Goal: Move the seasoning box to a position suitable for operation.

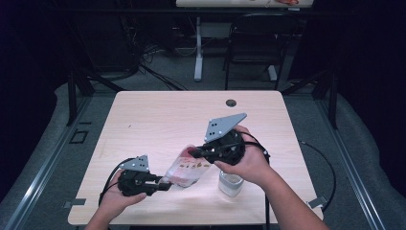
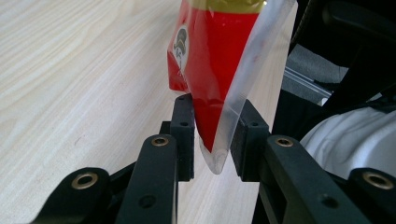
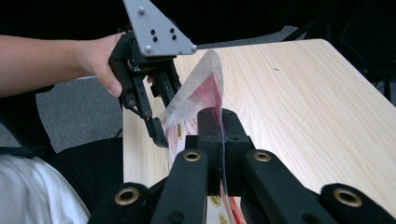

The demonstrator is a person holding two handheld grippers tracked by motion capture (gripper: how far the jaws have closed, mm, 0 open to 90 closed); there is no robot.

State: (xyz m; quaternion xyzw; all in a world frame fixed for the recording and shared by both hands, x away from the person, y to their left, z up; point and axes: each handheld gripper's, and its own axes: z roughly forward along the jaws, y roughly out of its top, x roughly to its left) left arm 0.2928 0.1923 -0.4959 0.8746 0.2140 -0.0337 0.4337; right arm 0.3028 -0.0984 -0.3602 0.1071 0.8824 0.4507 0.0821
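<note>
R gripper (image 3: 218,122) clamps bag (image 1: 187,167); L gripper (image 2: 214,135) at corner.

Glossy clear plastic bag (image 2: 243,70) with red print, matt black plastic jaws, smooth pale wood-grain table (image 1: 158,115)

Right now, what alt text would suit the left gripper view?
A clear bag with a red packet inside hangs between the left gripper's two black jaws, which are not quite pinching it, above a pale wooden table.
</note>
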